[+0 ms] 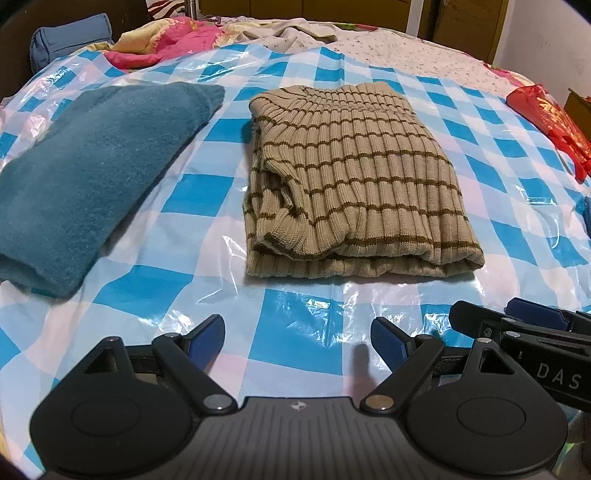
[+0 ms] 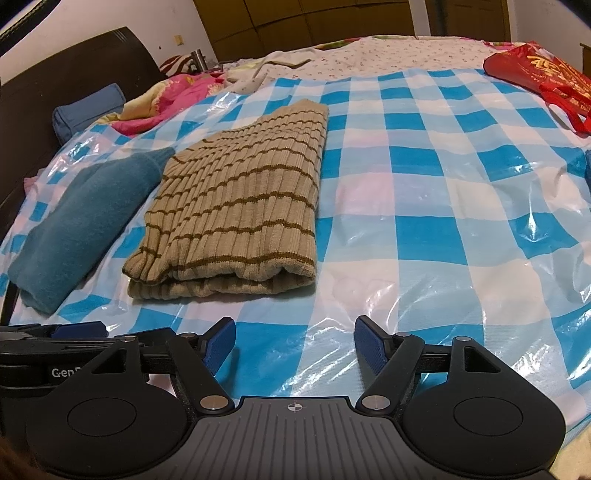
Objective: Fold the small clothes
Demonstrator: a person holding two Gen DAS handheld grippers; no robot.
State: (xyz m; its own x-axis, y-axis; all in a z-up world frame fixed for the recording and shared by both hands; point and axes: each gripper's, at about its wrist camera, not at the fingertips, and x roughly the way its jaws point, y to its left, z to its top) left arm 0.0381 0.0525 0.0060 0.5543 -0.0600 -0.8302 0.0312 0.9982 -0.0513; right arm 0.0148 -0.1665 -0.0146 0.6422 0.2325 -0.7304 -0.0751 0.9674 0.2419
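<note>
Two folded knits [image 1: 354, 177] on blue-checked plastic sheet [image 2: 424, 206], bed.

A blue-and-white checked plastic sheet [image 2: 417, 206] covers the bed, with a red printed bag [image 2: 543, 74] at its two o'clock edge, a crumpled pink and yellow quilt [image 1: 166, 44] at eleven o'clock, a blue pillow [image 1: 70, 40] beside it against the dark headboard [image 2: 74, 62], and wooden wardrobe doors [image 2: 306, 18] at twelve.

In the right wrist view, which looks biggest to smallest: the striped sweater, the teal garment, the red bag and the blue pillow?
1. Striped sweater, folded and clearly largest.
2. Teal garment, folded beside it.
3. Red bag, cut off by the frame edge and farther away, so unsure.
4. Blue pillow, smallest, also far back.
</note>
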